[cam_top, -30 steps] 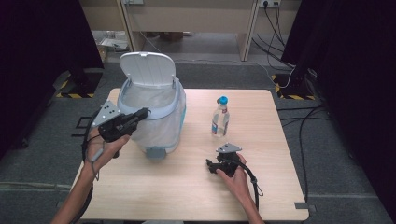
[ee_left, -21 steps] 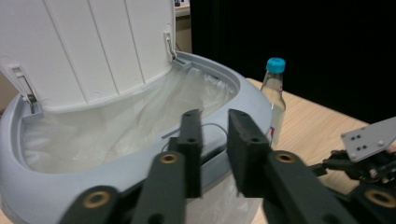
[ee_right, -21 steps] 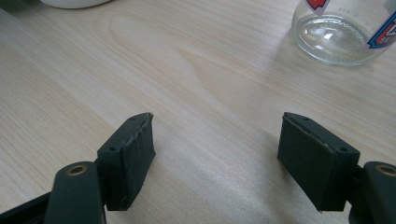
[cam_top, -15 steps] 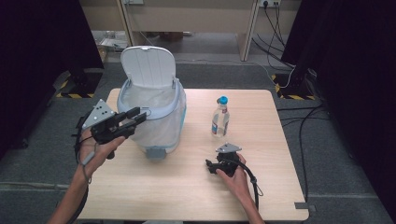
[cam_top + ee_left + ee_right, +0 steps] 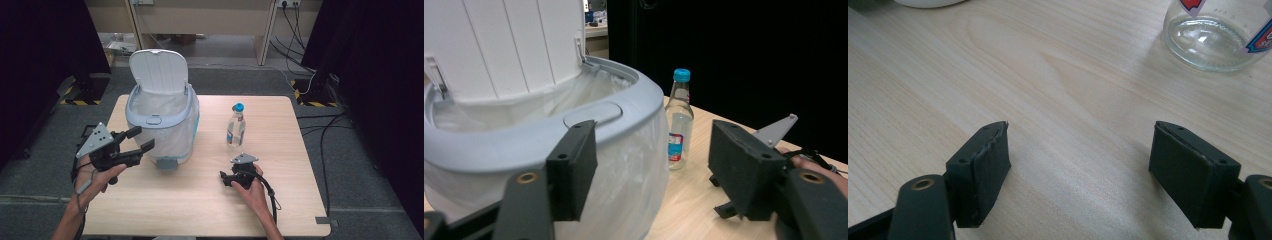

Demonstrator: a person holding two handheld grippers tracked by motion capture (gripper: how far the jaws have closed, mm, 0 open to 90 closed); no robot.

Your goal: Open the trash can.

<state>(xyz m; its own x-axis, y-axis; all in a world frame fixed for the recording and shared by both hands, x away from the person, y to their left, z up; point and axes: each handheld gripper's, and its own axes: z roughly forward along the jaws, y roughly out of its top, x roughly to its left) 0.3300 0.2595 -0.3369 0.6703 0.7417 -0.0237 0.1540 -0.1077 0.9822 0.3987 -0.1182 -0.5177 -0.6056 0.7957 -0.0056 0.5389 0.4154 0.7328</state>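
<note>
A: Where is the bin (image 5: 162, 125)?
B: Lid up, at the table's (image 5: 200, 210) far left; a bottle (image 5: 235, 125) stands apart.
A: The grippers?
B: Left gripper (image 5: 141, 140), just beside the bin, has just been opening, empty. Right gripper (image 5: 224, 177) rests spread, empty.

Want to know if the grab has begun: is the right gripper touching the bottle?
Apart. The high view shows bare table between the right gripper and the bottle.

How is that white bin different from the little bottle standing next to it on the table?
The bin is broad, white and opaque, lined with a thin plastic bag; the bottle is slim, clear glass with a label. The bin's lid stands flipped up and open, while the bottle's blue cap is on. The bin rises well above the bottle. Both stand upright on the wooden table.
</note>
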